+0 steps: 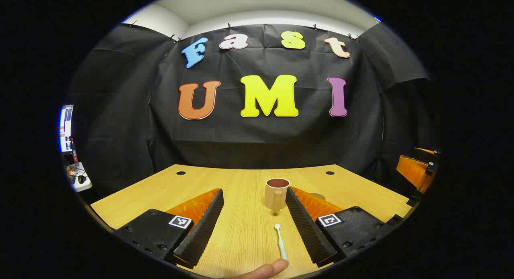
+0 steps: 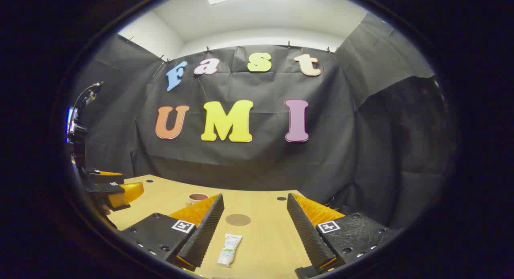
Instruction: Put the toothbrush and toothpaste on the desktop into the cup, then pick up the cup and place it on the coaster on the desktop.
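A pale toothbrush (image 1: 280, 242) lies on the wooden desktop (image 1: 241, 214), head pointing away, between the open fingers of my left gripper (image 1: 253, 208). A beige cup (image 1: 276, 193) with a dark inside stands upright just beyond it. The round brown coaster (image 1: 318, 196) peeks out behind the right finger. In the right gripper view a white toothpaste tube (image 2: 230, 249) lies flat between the open fingers of my right gripper (image 2: 255, 214), with the coaster (image 2: 237, 219) a little farther on. The cup (image 2: 196, 198) shows behind the left finger, and the left gripper (image 2: 108, 188) hovers at far left.
A fingertip (image 1: 269, 269) shows at the bottom edge near the toothbrush handle. The right gripper (image 1: 417, 170) sits at the far right edge over the desk. Cable holes (image 1: 180, 173) (image 1: 330, 173) mark the desk's back. A monitor and clutter (image 1: 70, 150) lie off to the left.
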Motion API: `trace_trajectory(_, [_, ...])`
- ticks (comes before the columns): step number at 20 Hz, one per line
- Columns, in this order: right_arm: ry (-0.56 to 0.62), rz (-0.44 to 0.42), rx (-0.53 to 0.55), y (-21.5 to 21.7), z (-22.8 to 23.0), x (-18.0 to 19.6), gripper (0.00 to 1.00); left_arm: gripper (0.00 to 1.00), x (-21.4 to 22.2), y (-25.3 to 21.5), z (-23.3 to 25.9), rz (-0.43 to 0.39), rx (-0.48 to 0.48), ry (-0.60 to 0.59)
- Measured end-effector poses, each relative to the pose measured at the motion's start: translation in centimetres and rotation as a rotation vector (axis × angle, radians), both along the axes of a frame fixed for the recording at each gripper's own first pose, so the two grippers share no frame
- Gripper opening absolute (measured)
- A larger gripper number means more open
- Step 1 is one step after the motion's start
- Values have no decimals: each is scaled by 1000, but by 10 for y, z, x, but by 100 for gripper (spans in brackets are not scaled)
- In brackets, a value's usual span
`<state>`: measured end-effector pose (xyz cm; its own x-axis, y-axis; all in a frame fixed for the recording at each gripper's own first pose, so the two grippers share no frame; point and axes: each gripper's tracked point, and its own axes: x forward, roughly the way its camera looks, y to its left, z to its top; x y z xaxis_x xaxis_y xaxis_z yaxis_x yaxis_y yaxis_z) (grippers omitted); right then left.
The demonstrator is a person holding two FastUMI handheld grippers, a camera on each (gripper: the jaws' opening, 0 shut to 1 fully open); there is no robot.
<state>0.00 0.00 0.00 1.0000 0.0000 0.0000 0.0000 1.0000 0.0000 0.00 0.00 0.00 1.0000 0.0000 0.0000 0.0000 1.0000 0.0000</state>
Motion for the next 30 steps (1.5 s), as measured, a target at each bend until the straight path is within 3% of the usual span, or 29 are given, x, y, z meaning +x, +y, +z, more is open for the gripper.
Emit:
trace_trajectory(14, [27,47,-53,27,-10,4,95,98,2,19,-3,57,4,6])
trace_trajectory(22, [43,74,-53,35,-18,6,97,98,13,15,-18,36,-25,50])
trace_trajectory(30, [106,44,-44,14,-51,14,95,98,31,-33,-96,-88,-13,350])
